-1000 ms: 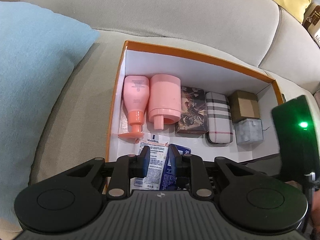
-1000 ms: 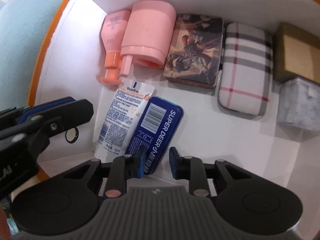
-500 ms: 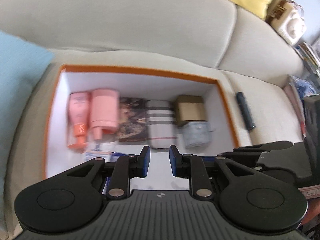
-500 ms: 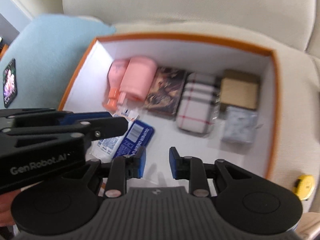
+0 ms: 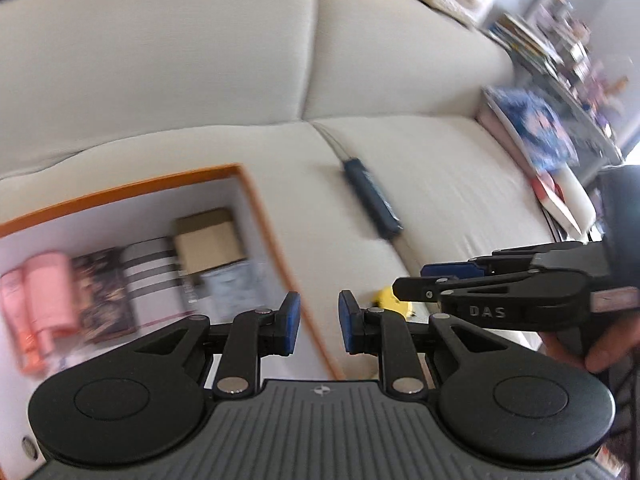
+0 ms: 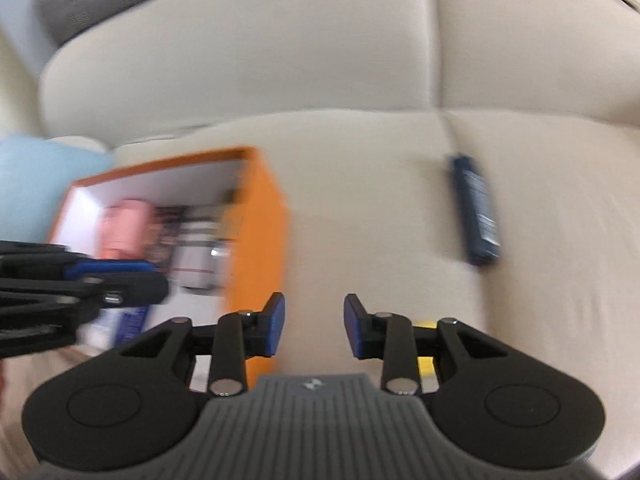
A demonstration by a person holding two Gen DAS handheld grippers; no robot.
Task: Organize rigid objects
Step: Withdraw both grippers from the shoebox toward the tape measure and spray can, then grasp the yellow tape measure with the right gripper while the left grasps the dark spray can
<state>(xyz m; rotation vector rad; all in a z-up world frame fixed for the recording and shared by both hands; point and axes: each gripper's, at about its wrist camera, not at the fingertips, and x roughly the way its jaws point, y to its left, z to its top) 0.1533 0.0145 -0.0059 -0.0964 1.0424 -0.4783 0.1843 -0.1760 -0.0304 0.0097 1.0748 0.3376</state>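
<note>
lying at centre right, on beige woven sofa seat [image 6: 360, 200]: dark blue oblong case [image 6: 476, 210], matte, slim | sitting at left: orange box [image 6: 256, 216], white inside | hovering spread, empty: left gripper [image 5: 316, 320], right gripper [image 6: 314, 320]

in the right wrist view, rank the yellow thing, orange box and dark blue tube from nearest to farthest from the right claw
1. Yellow thing: just right of the open right claw, partly hidden behind its finger.
2. Orange box: left, its near corner beside the left finger.
3. Dark blue tube: farthest, up and right on the sofa cushion.
</note>
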